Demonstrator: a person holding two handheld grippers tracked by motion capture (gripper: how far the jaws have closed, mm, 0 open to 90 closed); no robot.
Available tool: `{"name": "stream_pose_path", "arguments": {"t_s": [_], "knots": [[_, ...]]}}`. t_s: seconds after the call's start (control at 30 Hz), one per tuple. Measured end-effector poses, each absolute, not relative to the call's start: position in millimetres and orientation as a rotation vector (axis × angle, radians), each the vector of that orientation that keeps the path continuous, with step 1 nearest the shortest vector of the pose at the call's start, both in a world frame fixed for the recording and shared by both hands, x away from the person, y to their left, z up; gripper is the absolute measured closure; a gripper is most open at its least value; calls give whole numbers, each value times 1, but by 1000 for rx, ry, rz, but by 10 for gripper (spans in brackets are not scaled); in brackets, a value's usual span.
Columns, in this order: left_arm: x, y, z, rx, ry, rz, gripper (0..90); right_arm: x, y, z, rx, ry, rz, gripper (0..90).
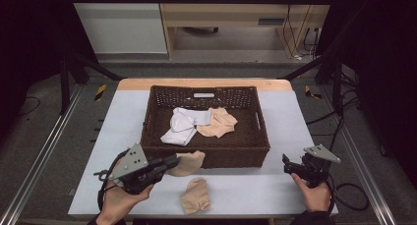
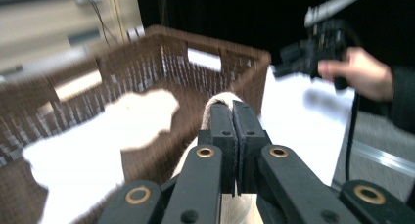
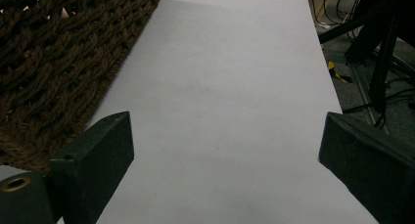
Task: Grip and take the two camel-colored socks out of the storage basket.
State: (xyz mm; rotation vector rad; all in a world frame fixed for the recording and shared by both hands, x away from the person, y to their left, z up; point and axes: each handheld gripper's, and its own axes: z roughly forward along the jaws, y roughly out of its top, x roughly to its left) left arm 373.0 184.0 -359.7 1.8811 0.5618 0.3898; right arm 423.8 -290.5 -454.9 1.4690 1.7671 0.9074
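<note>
The table [image 1: 295, 136] carries a brown wicker basket [image 1: 205, 158] at its middle, with a white sock [image 1: 183, 126] and a beige sock [image 1: 219, 123] already lying inside. The work in hand looks like gathering socks into that basket — and this is the carry step. The left gripper [image 1: 173, 161] has its jaws pressed together on a tan sock [image 1: 189, 162], which hangs just at the basket's near wall, not yet over the rim. In the left gripper view the cloth [image 2: 222, 99] peeks out above the clamped pads. Next it likely needs a lift forward over the wall, then a release above the floor of the basket. One more sock [image 1: 195, 196] lies on the table near the front edge. The right gripper [image 1: 286, 162] hovers beside the basket's right corner, jaws spread wide — nothing between them.
</note>
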Motion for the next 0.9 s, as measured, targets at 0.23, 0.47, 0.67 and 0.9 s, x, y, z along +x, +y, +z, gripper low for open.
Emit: {"name": "stream_pose_path", "arguments": {"t_s": [0.23, 0.47, 0.67, 0.9], "knots": [[381, 189, -409, 1947, 673, 315, 886, 424, -290, -455, 1466, 1772, 904, 64], [397, 191, -452, 2013, 788, 282, 866, 424, -289, -456, 1471, 1779, 902, 64], [398, 205, -459, 1973, 833, 339, 577, 424, -289, -456, 1472, 1782, 906, 64], [395, 237, -456, 1917, 948, 447, 387, 423, -291, -456, 1474, 1772, 908, 64]]}}
